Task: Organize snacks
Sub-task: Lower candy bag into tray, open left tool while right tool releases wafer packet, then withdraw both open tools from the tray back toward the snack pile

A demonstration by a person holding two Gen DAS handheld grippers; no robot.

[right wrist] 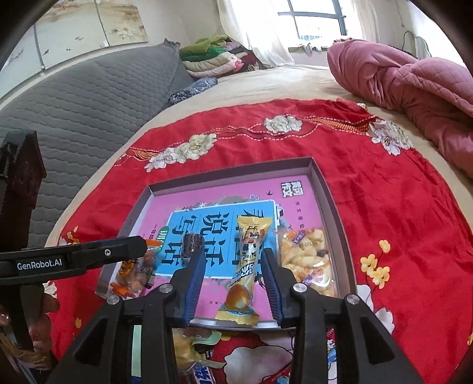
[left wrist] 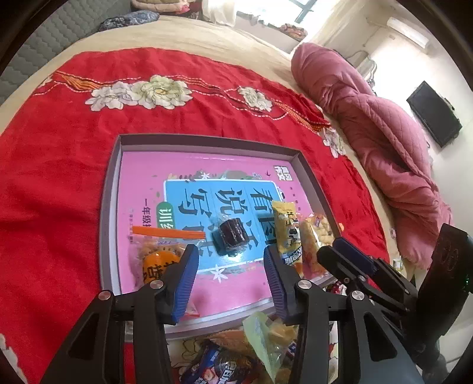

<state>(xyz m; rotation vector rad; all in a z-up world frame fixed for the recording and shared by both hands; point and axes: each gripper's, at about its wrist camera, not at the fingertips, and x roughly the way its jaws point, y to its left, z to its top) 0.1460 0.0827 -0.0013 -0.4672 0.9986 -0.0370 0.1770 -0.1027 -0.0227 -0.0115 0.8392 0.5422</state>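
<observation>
Daylight pours in from the window (right wrist: 313,26) far beyond the right gripper (right wrist: 233,283), blowing out the panes and curtain to white and leaving the room bright with soft, faint shadows. The clear wrapper (left wrist: 229,236) just ahead of the left gripper (left wrist: 230,280) shows glare. Both fisheye views bend strongly toward dark, vignetted corners, and the close fingers (left wrist: 184,283) look slightly soft.

bed (right wrist: 280,82) | red cloth (left wrist: 59,177), pink quilt (left wrist: 384,141) | tray (left wrist: 109,206) on cloth
</observation>
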